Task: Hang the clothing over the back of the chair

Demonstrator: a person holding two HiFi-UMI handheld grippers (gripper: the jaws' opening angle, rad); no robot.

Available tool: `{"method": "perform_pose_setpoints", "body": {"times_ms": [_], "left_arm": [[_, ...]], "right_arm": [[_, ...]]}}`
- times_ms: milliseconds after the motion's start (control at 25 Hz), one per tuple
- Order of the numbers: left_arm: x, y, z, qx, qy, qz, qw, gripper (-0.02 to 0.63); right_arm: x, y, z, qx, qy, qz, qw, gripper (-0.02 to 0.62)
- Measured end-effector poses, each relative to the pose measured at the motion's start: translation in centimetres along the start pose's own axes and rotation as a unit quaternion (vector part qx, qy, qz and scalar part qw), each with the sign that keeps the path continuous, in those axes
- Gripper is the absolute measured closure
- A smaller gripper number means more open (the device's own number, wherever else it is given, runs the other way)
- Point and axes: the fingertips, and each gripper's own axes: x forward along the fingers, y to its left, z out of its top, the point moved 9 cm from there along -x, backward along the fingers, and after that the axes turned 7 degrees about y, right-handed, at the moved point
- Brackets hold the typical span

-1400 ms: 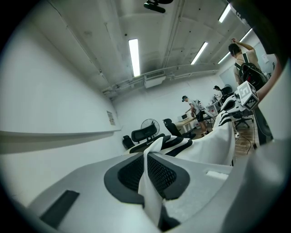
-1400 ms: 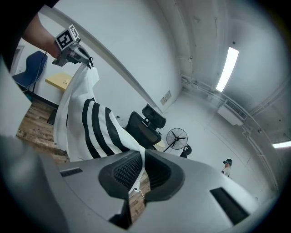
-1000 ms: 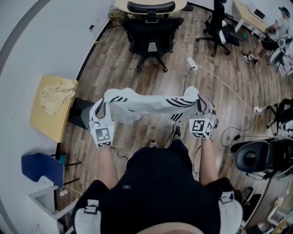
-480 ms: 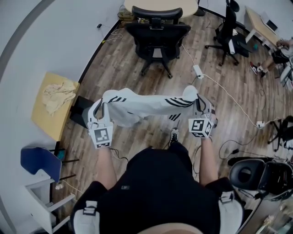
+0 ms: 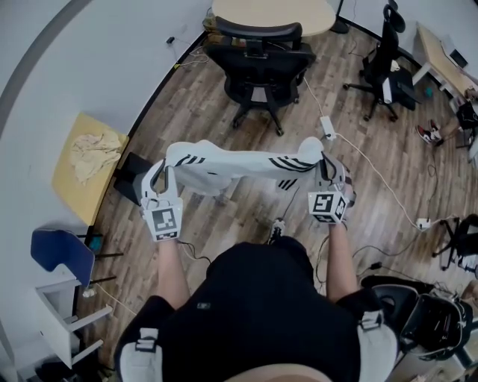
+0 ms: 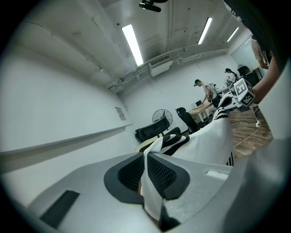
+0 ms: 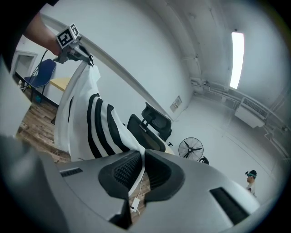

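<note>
A white garment with black stripes (image 5: 239, 164) hangs stretched between my two grippers above the wooden floor. My left gripper (image 5: 160, 177) is shut on its left end, and the cloth (image 6: 200, 145) runs out from between the jaws. My right gripper (image 5: 327, 173) is shut on the right end, the striped fabric (image 7: 91, 123) trailing away to the other gripper (image 7: 68, 38). A black office chair (image 5: 261, 60) stands ahead of the garment, its back (image 7: 152, 123) turned toward me.
A round table (image 5: 272, 11) stands behind the chair. A yellow table (image 5: 86, 168) with a crumpled cloth sits at the left by the wall, a blue chair (image 5: 63, 257) below it. More black chairs (image 5: 388, 67) and floor cables (image 5: 373, 168) lie right.
I have stepped forward with the garment held stretched; the black chair and the floor have slid downward in the head view. Both grippers keep their hold.
</note>
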Motion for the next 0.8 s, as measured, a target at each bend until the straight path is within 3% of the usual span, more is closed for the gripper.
{"method": "perform_pose_setpoints", "body": {"times_ms": [520, 800], "left_arm": [[2.7, -4.3, 3.5, -0.015, 0.018, 0.050, 0.9985, 0.591], [2.9, -5.6, 4.1, -0.020, 0.034, 0.074, 0.9965, 0.591]], "right_arm": [[5.3, -6.4, -1.4, -0.025, -0.039, 0.029, 0.999, 0.584], [6.7, -7.7, -1.6, -0.023, -0.061, 0.050, 0.997, 0.584]]}}
